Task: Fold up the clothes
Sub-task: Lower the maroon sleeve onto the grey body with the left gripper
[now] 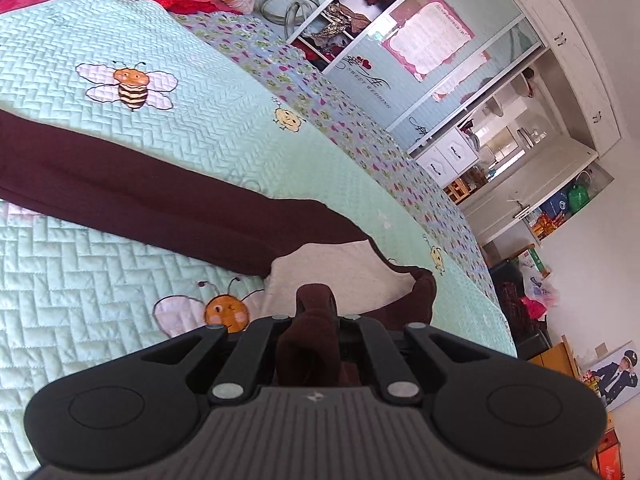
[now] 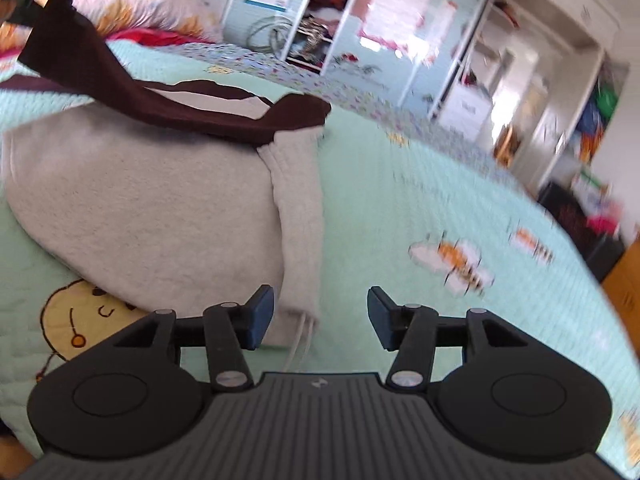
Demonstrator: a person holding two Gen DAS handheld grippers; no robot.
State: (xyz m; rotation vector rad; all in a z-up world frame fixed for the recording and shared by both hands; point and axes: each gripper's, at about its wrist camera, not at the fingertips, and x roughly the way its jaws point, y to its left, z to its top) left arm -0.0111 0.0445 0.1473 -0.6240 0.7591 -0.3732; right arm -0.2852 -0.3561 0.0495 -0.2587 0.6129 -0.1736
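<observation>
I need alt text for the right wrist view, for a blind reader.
The right hand-held gripper is open and empty above a mint-green bee-patterned quilt. To its left lies a grey garment with a dark maroon sleeve draped across it.

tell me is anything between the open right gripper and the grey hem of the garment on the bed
Nothing visible does. The right gripper is open and empty, with the grey hem just ahead by its left finger; only bare quilt lies between. The left gripper holds the maroon sleeve.
</observation>
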